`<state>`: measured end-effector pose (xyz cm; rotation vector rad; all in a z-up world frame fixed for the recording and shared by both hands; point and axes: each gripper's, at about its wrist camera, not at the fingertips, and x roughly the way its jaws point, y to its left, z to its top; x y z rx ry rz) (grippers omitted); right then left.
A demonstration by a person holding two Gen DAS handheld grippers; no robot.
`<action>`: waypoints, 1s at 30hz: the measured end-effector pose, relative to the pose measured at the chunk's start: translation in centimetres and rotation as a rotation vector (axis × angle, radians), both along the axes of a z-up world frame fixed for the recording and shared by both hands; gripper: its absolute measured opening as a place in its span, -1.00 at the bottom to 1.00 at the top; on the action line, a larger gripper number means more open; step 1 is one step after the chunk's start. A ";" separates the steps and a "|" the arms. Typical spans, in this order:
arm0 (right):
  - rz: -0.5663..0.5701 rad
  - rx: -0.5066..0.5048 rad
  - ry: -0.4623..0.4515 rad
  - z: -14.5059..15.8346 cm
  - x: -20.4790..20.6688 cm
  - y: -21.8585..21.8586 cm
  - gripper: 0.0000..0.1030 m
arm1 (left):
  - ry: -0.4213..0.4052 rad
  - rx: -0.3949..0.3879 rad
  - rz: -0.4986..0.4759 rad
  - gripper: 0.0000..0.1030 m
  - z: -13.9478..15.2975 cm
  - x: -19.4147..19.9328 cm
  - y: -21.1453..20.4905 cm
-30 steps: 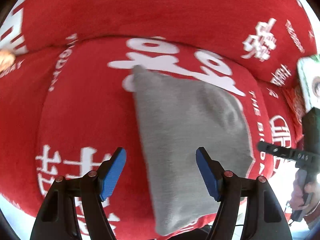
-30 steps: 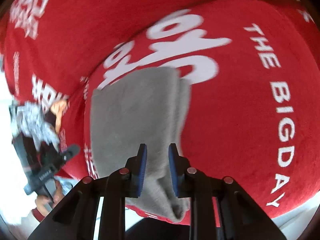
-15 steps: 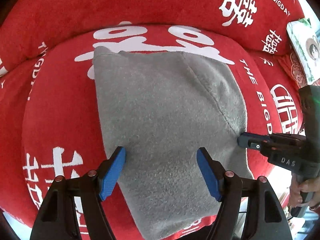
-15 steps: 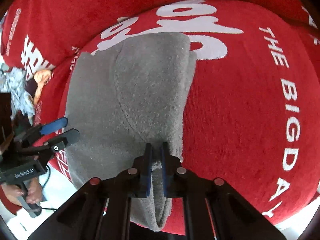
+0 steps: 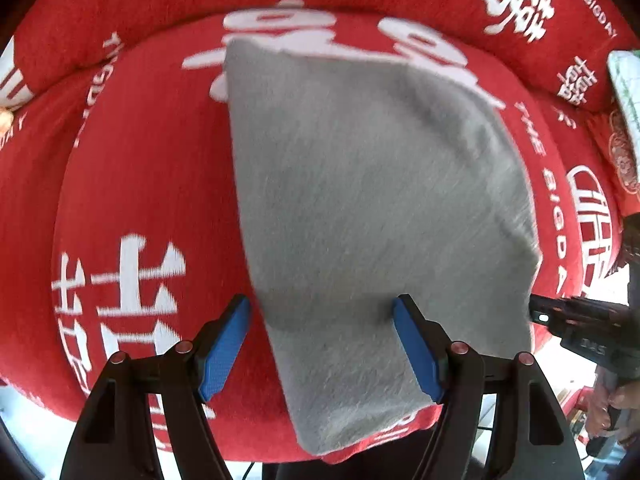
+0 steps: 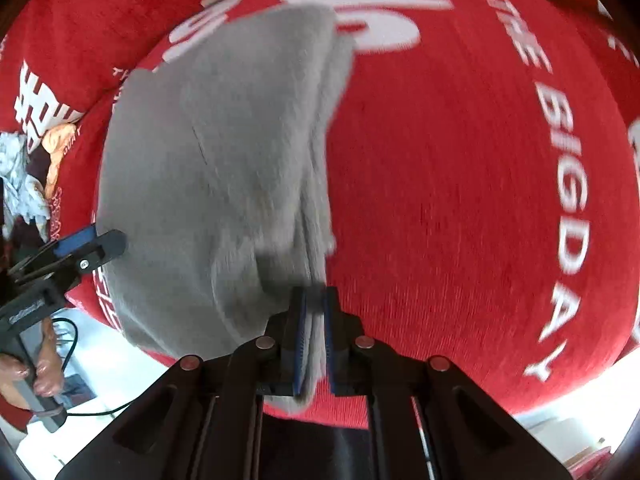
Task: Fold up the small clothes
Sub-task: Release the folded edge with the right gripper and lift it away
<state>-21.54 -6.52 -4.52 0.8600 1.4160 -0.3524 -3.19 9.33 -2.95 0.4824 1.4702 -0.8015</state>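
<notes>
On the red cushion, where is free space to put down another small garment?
The red cushion is bare to the right of the grey garment, up to the "THE BIGDAY" lettering. In the left wrist view a bare strip lies left of the garment, above the large white characters. The garment's near edge is crowded: right gripper clamps it, left gripper straddles it.

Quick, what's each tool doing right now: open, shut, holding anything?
Left tool: open, over the grey cloth, gripping nothing.
Right tool: shut on the cloth's near edge.
</notes>
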 end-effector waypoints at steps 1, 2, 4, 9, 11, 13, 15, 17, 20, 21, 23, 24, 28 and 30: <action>-0.027 0.016 -0.006 0.1 -0.7 0.1 -0.83 | 0.005 0.002 0.004 0.44 -0.1 -0.1 0.3; -0.043 0.021 -0.006 0.3 -1.2 0.3 -0.83 | 0.005 0.003 0.007 0.44 -0.1 -0.2 0.6; -0.069 0.004 -0.002 0.9 -1.9 0.5 -0.78 | 0.005 0.013 0.008 0.44 -0.2 -0.4 0.9; -0.142 -0.023 -0.133 4.0 -3.1 1.2 -0.78 | 0.018 0.029 0.020 0.44 -0.8 -0.8 1.7; -0.126 0.005 -0.160 4.1 -2.7 2.0 -0.78 | 0.021 0.034 0.022 0.44 -1.1 -1.0 1.8; -0.079 0.029 -0.126 2.9 -1.8 2.9 -0.78 | 0.023 0.035 0.029 0.44 -1.2 -1.0 1.9; -0.038 0.031 -0.055 0.9 -1.2 3.5 -0.81 | 0.030 0.035 0.034 0.44 -1.2 -0.9 2.1; -0.066 0.070 -0.076 -0.1 -1.6 3.3 -0.83 | 0.028 0.037 0.037 0.44 -1.2 -0.9 2.2; -0.119 0.106 -0.091 -0.2 -2.3 2.6 -0.83 | 0.022 0.036 0.039 0.44 -1.0 -0.8 2.5; -0.119 0.106 -0.089 0.0 -2.5 2.5 -0.83 | 0.022 0.036 0.041 0.44 -0.9 -0.7 2.5; -0.105 0.096 -0.080 0.4 -2.6 2.5 -0.79 | 0.021 0.034 0.045 0.44 -0.6 -0.6 2.7; -0.097 0.085 -0.065 0.5 -2.4 2.4 -0.78 | 0.018 0.031 0.046 0.44 -0.4 -0.5 2.7; -0.117 0.056 -0.024 1.0 -3.3 1.9 -0.78 | 0.008 0.023 0.039 0.44 0.4 -0.4 2.7; -0.137 0.058 -0.019 1.5 -3.6 1.4 -0.78 | 0.001 0.023 0.036 0.44 1.0 -0.4 2.7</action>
